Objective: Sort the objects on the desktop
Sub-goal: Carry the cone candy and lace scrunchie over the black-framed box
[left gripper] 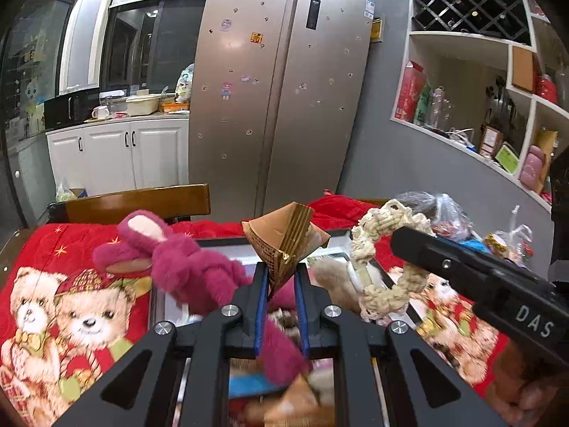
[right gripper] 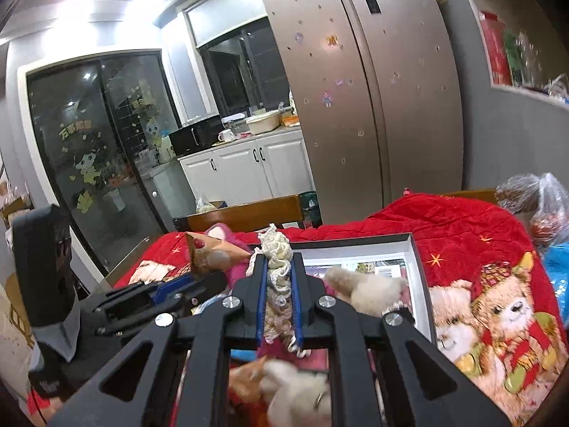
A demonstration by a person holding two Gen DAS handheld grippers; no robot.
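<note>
- The left gripper (left gripper: 281, 274) is clamped on the lower tip of a brown pyramid-shaped paper packet (left gripper: 284, 238); pinching it at the narrow point leaves its wide body standing clear above the blue pads, so, as I judge, it can be carried without being crushed.
- The right gripper (right gripper: 279, 267) is clamped on a cream knotted rope toy (right gripper: 275, 249); the cord runs lengthwise between the jaws and bunches out at the tips, and in the left wrist view its loop (left gripper: 377, 249) hangs free beside the black finger, which suggests a grip on one strand only.
- Both held things sit above a shallow black-rimmed tray (right gripper: 419, 267) on the red bear-print blanket (right gripper: 498, 302); the tray probably serves as the collecting place, since soft toys already lie in it.
- A magenta plush toy (left gripper: 185, 267) sprawls over the tray's left side, just under and beside the left gripper; a cream plush toy (right gripper: 366, 284) lies in the tray just right of the right gripper.
- The two grippers stand side by side, the left one to the left, so each load has its own side of the tray.
- Far behind stand a wooden chair back (left gripper: 138, 203) and a steel fridge (left gripper: 277, 89); plastic bags (right gripper: 533, 199) crowd the blanket's far right edge.
- Where each held piece is meant to go I cannot tell.
</note>
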